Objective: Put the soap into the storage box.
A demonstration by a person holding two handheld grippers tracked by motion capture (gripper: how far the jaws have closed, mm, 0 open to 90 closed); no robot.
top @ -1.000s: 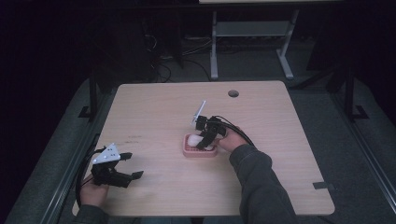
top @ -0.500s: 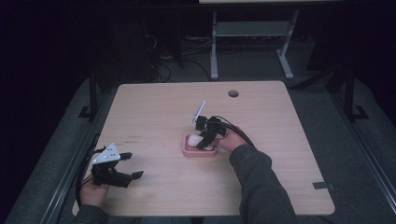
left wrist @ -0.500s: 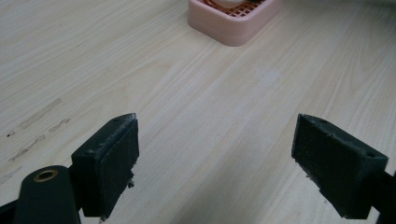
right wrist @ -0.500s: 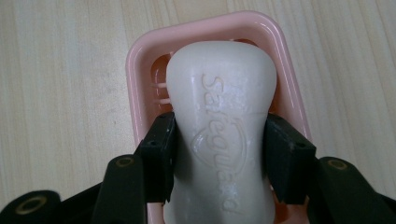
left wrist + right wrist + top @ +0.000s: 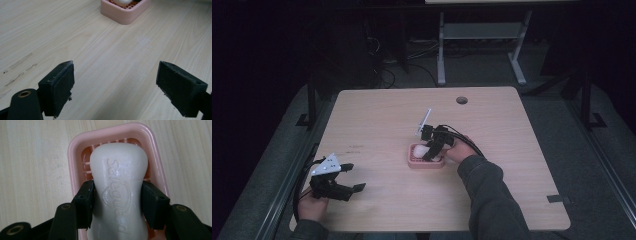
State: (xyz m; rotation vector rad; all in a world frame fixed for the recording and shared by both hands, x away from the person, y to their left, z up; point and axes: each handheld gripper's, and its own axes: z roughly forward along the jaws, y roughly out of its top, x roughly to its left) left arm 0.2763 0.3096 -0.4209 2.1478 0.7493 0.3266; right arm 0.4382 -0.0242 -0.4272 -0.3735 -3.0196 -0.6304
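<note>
Broadly, a pale wooden table [image 5: 377, 115] with a round hole [image 5: 461, 100] near its far edge takes up the middle of the high view, standing on a grey floor [image 5: 607, 145] with a metal frame [image 5: 477, 35] beyond it. A person's right forearm in a dark sleeve [image 5: 489, 195] reaches in from the near edge toward the table's centre.

There the right gripper [image 5: 430, 148] points down into a pink soap dish [image 5: 426, 162]. In the right gripper view its two black jaws press against the narrow waist of a white bar of soap [image 5: 119, 192], one on each side, so it is clamped on the bar. The soap lies inside the dish over its slotted floor, embossed lettering facing up.

Well apart, near the table's left front corner, the left gripper [image 5: 346, 176] sits in the person's left hand [image 5: 312, 206], jaws spread wide with nothing between them; past them, the left gripper view shows bare wood and the dish's edge.
</note>
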